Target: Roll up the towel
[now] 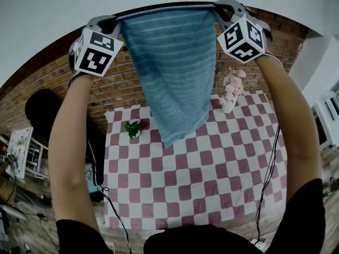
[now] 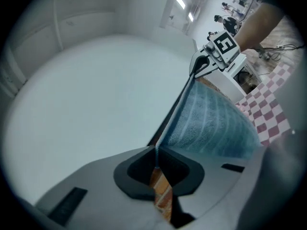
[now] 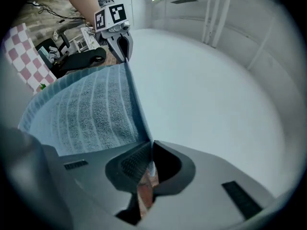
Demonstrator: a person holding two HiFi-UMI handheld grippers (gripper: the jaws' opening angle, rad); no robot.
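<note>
A blue striped towel (image 1: 170,73) hangs stretched between my two grippers, held high above the checked table (image 1: 212,173). My left gripper (image 1: 117,21) is shut on the towel's top left corner, my right gripper (image 1: 218,8) is shut on its top right corner. The top edge runs taut between them and the cloth drapes down to a point over the table's far side. In the left gripper view the towel (image 2: 211,123) runs from my jaws to the right gripper (image 2: 199,67). In the right gripper view the towel (image 3: 91,114) runs to the left gripper (image 3: 123,44).
A small green plant (image 1: 133,128) and a white vase of pink flowers (image 1: 231,91) stand at the table's far edge, against a brick wall (image 1: 58,78). Cables (image 1: 106,189) hang off the table's left and right sides. Furniture and clutter sit on the floor at left.
</note>
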